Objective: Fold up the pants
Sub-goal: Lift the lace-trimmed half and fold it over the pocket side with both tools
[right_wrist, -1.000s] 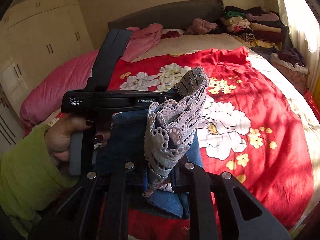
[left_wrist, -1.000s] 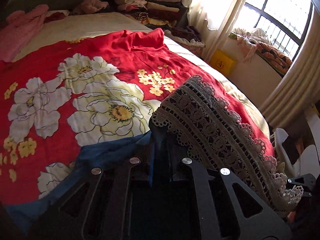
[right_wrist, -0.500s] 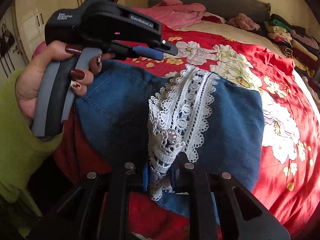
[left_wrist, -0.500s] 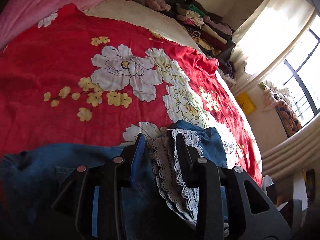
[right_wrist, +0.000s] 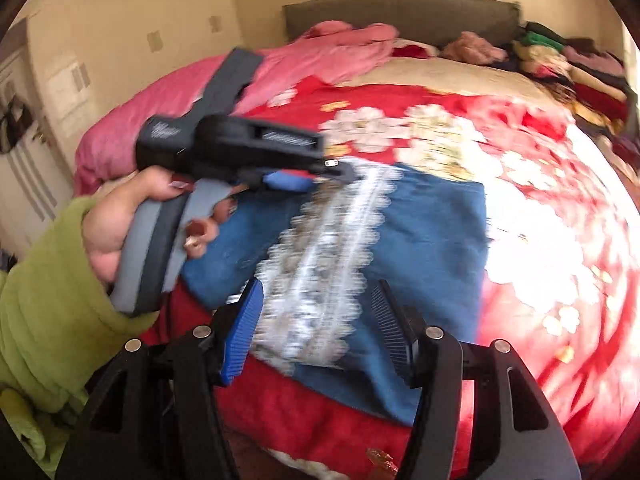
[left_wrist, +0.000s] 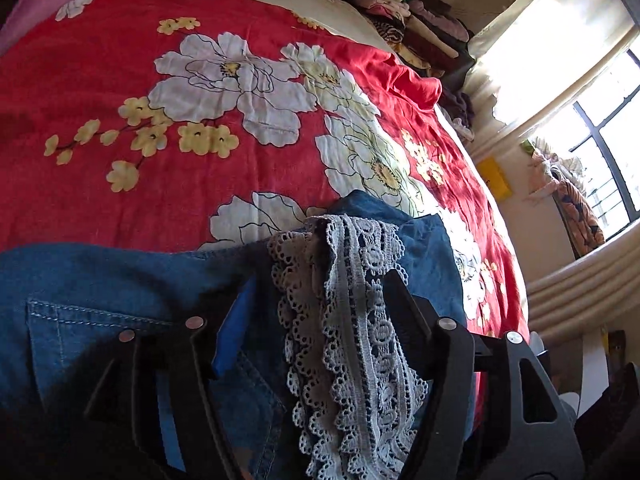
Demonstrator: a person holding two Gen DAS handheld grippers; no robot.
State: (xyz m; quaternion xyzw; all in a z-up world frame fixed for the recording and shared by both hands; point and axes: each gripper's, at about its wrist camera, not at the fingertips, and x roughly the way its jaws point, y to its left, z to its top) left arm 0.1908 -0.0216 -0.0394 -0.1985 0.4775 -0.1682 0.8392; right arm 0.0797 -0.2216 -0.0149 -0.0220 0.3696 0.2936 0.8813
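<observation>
The blue denim pants (right_wrist: 432, 232) lie folded on the red flowered bedspread (right_wrist: 560, 280), with their white lace hem (right_wrist: 320, 264) laid across the top. My right gripper (right_wrist: 318, 320) is open just above the lace, holding nothing. My left gripper (left_wrist: 316, 300) is open too, with the lace hem (left_wrist: 352, 340) lying loose between its spread fingers over the denim (left_wrist: 100, 280). The left gripper (right_wrist: 336, 170) also shows in the right wrist view, held by a hand at the lace's far end.
Pink bedding (right_wrist: 280, 72) and a grey headboard (right_wrist: 400, 12) lie at the far end of the bed. A stack of folded clothes (left_wrist: 412, 20) sits along the window side. Wardrobe doors (right_wrist: 100, 60) stand to the left. The bed's near edge (right_wrist: 320, 460) is just below the pants.
Both grippers carried the lace hem down onto the folded denim, then opened and let it go. The right wrist view is blurred with motion as the right gripper draws back.
</observation>
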